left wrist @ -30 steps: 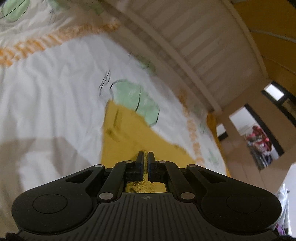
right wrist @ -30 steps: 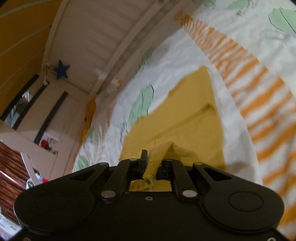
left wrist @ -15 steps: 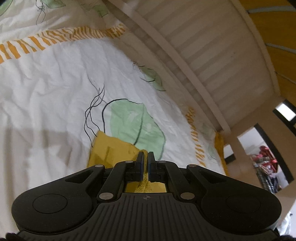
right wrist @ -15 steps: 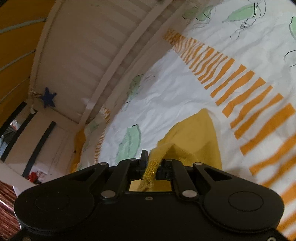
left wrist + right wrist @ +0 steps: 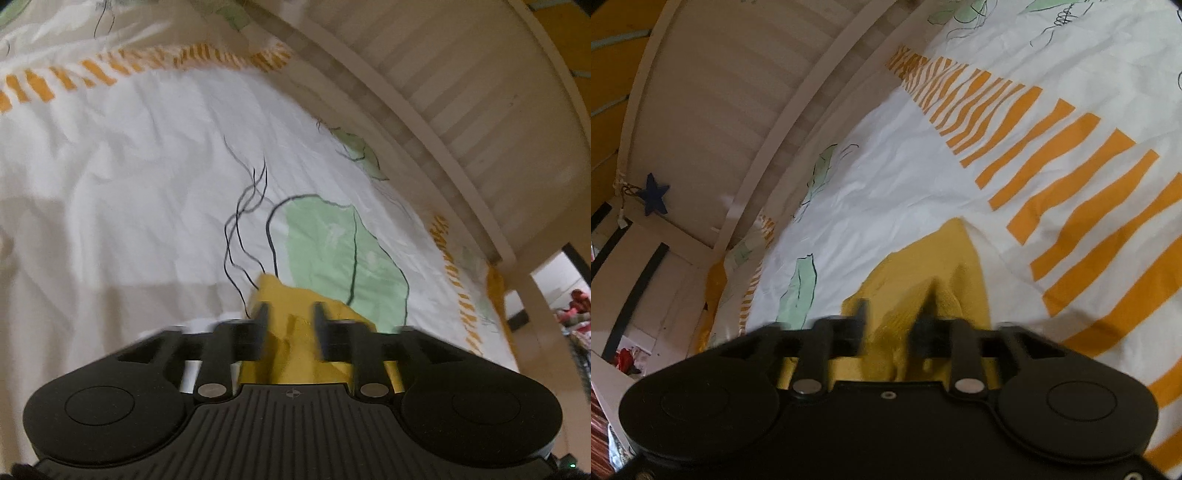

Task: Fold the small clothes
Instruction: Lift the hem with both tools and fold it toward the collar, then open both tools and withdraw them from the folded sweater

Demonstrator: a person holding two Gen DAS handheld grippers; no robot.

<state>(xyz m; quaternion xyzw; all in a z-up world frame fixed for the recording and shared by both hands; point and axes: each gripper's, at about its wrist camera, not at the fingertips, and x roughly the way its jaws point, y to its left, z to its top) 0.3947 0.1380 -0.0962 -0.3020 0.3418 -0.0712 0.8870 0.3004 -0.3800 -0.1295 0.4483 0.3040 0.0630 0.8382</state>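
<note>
Lying on the bed sheet (image 5: 129,166), the yellow garment (image 5: 291,343) is seen low in both wrist views, directly ahead of each tool.

Left wrist view: the left gripper (image 5: 290,321) is pointed down at the sheet. Its fingers (image 5: 258,328) are apart and the jaws are opening; a raised fold of the yellow cloth is between them, but no pad is seen pressing on it. The cloth's far corner lies over the edge of a green leaf print (image 5: 332,251) with black line work. An orange striped band (image 5: 110,70) is seen across the top of the sheet. The white slatted bed rail (image 5: 461,92) runs along the sheet's far edge at the right. Motion blur is present on the fingers.

Right wrist view: the white slatted rail (image 5: 713,110) is at the left, with a blue star (image 5: 655,198) hung on it. The right gripper (image 5: 892,325) is also aimed down at the garment (image 5: 945,266). Its fingers (image 5: 923,339) are apart and the jaws are opening; a ridge of yellow cloth stands between them, close by the right-hand finger, contact not clear through blur. Orange stripes (image 5: 1089,206) are printed on the sheet (image 5: 886,184) just right of the garment.
</note>
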